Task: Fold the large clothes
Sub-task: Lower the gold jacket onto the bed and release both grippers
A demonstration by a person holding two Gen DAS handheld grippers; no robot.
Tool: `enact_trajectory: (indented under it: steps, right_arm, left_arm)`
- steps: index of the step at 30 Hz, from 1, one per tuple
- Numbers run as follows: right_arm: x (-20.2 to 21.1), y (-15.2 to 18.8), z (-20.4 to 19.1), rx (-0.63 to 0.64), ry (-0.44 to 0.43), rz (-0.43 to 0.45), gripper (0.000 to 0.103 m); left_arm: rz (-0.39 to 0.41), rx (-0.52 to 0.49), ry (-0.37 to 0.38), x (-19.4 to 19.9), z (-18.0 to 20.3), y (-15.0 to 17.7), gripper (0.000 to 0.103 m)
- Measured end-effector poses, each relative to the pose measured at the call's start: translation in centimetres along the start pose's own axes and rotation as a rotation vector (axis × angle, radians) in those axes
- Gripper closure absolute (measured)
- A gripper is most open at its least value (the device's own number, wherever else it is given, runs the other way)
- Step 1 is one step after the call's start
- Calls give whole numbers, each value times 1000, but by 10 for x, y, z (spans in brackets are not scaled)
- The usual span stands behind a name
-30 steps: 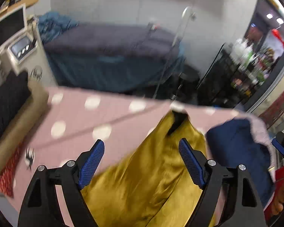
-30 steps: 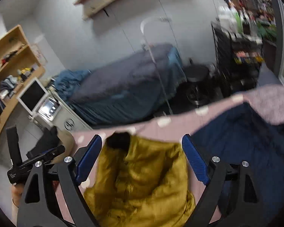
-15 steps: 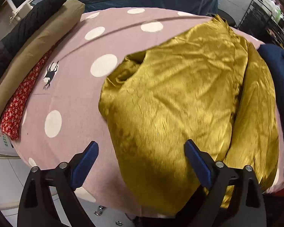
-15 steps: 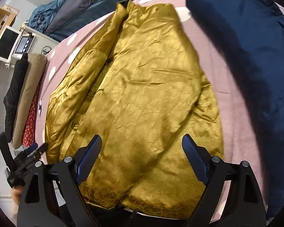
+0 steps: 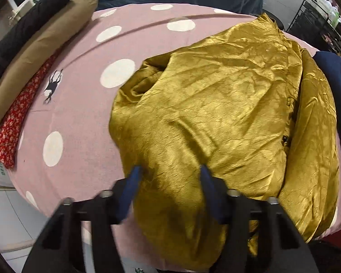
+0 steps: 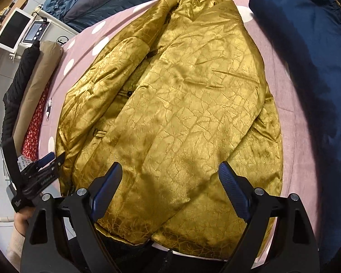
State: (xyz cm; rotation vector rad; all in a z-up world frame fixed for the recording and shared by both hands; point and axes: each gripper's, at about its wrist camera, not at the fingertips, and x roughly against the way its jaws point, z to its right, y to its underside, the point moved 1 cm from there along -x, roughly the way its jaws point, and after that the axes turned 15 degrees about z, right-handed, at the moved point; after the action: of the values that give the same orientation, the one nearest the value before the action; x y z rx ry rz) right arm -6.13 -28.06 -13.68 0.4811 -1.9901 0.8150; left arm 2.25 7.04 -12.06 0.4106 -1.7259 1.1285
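The gold jacket lies spread out on the bench, which has a pink cloth with white dots on it. Its collar points to the far side and its bottom edge hangs a little over the near side. One sleeve looks laid in across the front, but the body is not folded in half yet. So the job seems to be near its start, and most of the folding is left to do.

The left hand-held gripper is over the near left part of the jacket. Its two fingers are partly apart with gold cloth bunched up between them, but they blur, so it is hard to tell if they pinch it. The right hand-held gripper is wide open above the bottom edge and holds nothing.

A dark blue garment lies just to the right. Folded clothes sit along the left edge.
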Motion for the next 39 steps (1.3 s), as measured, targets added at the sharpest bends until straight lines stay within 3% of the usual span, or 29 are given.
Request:
enact_trajectory:
  steps: [2, 4, 8, 10, 12, 13, 14, 17, 22, 25, 28, 30, 31, 39]
  right_arm:
    - [4, 2, 2, -10, 7, 11, 17]
    - [8, 4, 4, -22, 17, 24, 17]
    - [16, 10, 8, -47, 33, 43, 17]
    - [17, 14, 8, -58, 35, 45, 17]
    - [19, 17, 9, -65, 40, 47, 17]
    - [21, 19, 9, -69, 43, 49, 17]
    - [22, 20, 10, -75, 46, 53, 17]
    - [25, 23, 15, -103, 64, 60, 17]
    - [20, 29, 18, -126, 77, 38, 17]
    - [17, 30, 12, -102, 77, 25, 17]
    - [15, 31, 5, -72, 78, 18, 17]
    - [13, 32, 2, -64, 77, 13, 17]
    - [12, 32, 2, -64, 76, 12, 17]
    - [3, 32, -10, -58, 55, 15, 17]
  left_arm:
    - [10, -58, -12, 0, 8, -6, 89]
    - [34, -102, -19, 4, 12, -16, 100]
    - [93, -108, -27, 14, -2, -50, 103]
    - [98, -74, 21, 19, -13, -68, 102]
    - [66, -34, 105, 21, -18, -80, 83]
    - [62, -32, 112, 24, -16, -82, 44]
    - [79, -39, 119, 29, -12, -82, 16]
    - [98, -101, 188, 39, 13, -73, 14]
    - [19, -246, 164, 21, 66, -31, 15]
    - [-34, -314, 86, -1, 76, -3, 30]
    - [-44, -245, 151, -2, 63, 0, 46]
    - [-52, -216, 186, 3, 54, -11, 72]
    - [-35, -225, 148, 7, 46, -22, 95]
    - [133, -133, 14, 27, -47, -137, 96]
